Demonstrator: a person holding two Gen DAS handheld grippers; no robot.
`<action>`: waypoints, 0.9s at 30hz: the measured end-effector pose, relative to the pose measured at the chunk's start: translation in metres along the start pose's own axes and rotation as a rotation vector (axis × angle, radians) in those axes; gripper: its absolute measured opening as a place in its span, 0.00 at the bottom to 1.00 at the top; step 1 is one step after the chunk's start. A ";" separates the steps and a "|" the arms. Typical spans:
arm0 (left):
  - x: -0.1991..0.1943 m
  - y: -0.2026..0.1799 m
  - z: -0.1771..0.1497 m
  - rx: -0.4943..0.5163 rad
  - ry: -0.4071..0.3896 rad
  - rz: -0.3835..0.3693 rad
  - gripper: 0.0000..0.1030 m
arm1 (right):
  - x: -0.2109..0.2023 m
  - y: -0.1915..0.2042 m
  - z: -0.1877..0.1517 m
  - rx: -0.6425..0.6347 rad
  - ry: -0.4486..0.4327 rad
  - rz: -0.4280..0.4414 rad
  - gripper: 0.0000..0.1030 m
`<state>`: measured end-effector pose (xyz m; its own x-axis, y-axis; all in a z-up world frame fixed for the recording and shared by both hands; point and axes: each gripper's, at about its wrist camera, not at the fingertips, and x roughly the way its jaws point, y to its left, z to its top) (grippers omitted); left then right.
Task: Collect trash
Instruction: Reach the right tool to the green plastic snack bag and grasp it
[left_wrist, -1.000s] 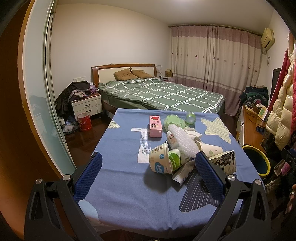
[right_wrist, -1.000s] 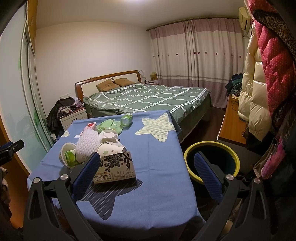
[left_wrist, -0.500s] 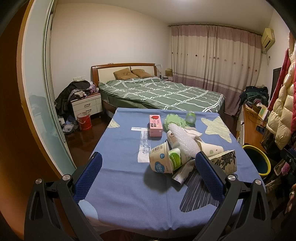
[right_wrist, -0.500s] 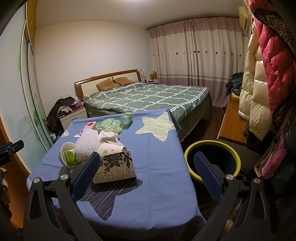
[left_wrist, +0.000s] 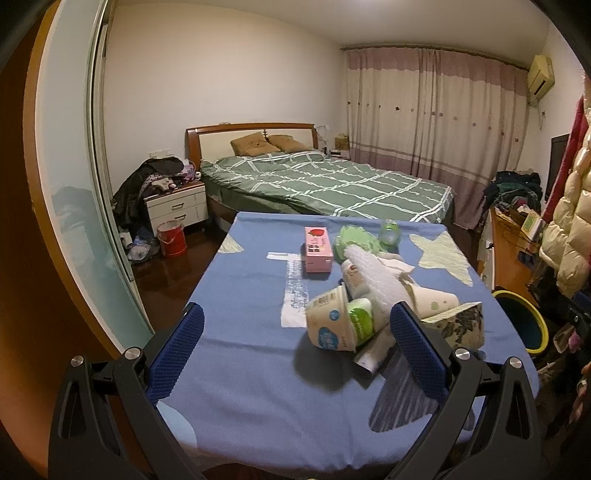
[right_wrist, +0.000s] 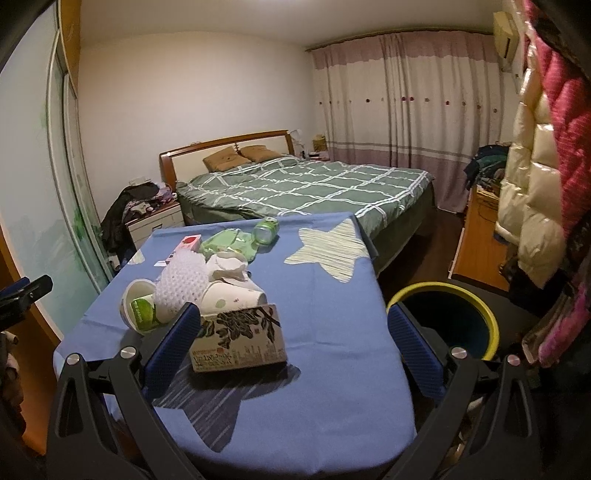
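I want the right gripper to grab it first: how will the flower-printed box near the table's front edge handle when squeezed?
The flower-printed box looks like thin card, open on top, so it would probably cave in under a firm squeeze. It seems light and likely empty. Lying flat on the blue tablecloth, it should slide, not roll.

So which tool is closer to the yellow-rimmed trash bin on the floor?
Right. The right tool hangs open with the yellow-rimmed trash bin just behind its right finger. The left tool is open over the blue tablecloth's left half, with the bin far right.
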<state>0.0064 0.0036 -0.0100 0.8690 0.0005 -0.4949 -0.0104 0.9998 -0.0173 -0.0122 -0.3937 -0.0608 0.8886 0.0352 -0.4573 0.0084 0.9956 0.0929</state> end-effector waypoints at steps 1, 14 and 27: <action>0.007 0.003 0.004 -0.005 0.006 0.002 0.97 | 0.006 0.003 0.003 -0.009 0.006 0.008 0.94; 0.064 0.025 0.012 -0.052 0.069 0.044 0.96 | 0.121 0.050 0.053 -0.076 0.149 0.184 0.94; 0.114 0.036 0.024 -0.068 0.101 0.056 0.96 | 0.305 0.106 0.123 -0.077 0.410 0.219 0.93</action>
<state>0.1166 0.0398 -0.0462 0.8118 0.0507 -0.5818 -0.0941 0.9946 -0.0446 0.3158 -0.2876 -0.0818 0.6108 0.2610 -0.7475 -0.2070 0.9639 0.1675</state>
